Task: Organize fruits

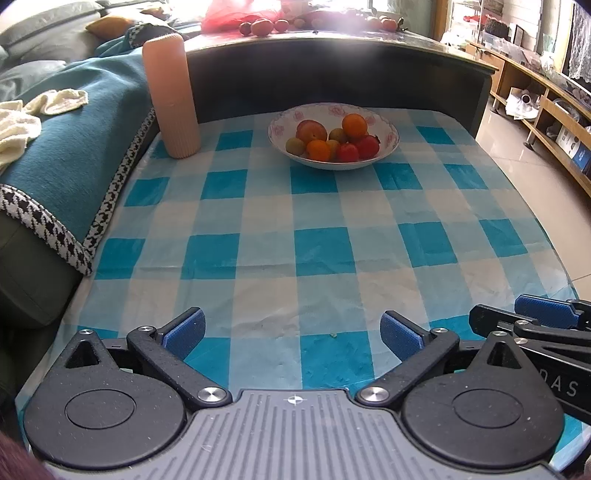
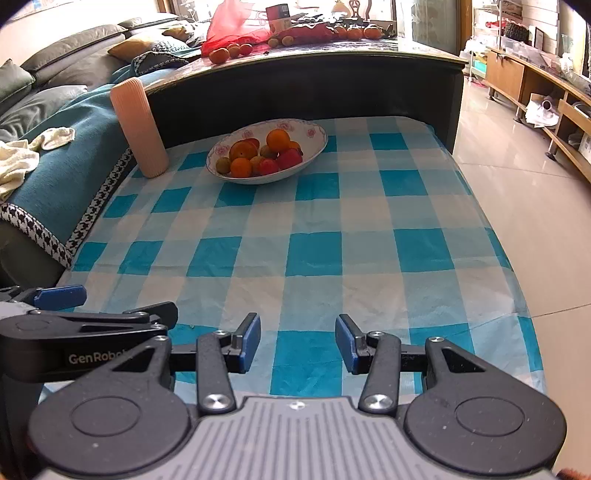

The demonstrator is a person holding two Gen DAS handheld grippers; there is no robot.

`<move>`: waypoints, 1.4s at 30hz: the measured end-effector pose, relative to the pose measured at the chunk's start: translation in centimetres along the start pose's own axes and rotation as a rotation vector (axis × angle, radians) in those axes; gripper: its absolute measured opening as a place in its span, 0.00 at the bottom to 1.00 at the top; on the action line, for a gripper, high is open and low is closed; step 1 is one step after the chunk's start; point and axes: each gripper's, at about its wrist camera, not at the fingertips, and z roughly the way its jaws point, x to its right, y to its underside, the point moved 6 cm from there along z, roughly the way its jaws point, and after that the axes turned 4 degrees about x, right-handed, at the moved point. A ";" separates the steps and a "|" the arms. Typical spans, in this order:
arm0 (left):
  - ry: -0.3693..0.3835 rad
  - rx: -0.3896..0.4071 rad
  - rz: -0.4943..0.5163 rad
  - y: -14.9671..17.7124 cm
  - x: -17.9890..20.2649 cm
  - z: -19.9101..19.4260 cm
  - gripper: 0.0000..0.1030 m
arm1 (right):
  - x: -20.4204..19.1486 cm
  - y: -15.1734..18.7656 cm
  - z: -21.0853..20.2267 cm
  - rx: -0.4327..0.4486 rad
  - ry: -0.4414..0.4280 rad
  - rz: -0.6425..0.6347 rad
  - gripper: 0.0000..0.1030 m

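Right now my table [image 1: 295, 229], under its blue-and-white checked cloth [image 1: 321, 254], fills most of both views. On its left runs the sofa [image 1: 33, 258] with a teal throw [image 1: 74, 147] and a cream rag [image 1: 22, 122] lying on top. Behind the far edge rises a dark counter [image 1: 332, 70] with a red bag [image 2: 236, 26] and loose fruit along its top.

I hold both tools low over the near edge, side by side and close together. My left gripper [image 1: 291, 332] has its jaws spread wide with nothing between the blue pads [image 1: 184, 332]. My right gripper [image 2: 297, 341] is also parted and empty, though less widely; from the left view only one side of it shows.

At the far left of the cloth a ribbed pink cylinder [image 1: 171, 96] stands upright. Just right of it, near the far edge and well apart from both tools, sits the white flowered bowl [image 1: 389, 127]. The fruit [image 1: 332, 140] is piled inside: oranges, red ones and a few small greenish ones, all touching.
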 end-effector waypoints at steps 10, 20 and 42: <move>-0.001 -0.001 0.002 0.0 0.0 0.0 0.99 | 0.0 0.0 0.0 -0.004 0.004 0.000 0.65; 0.007 -0.007 0.008 0.1 0.0 0.0 0.96 | 0.0 0.2 0.2 -0.007 0.006 -0.001 0.65; 0.000 0.007 0.030 0.1 0.3 0.0 0.94 | -0.2 0.4 0.2 -0.010 0.009 -0.011 0.65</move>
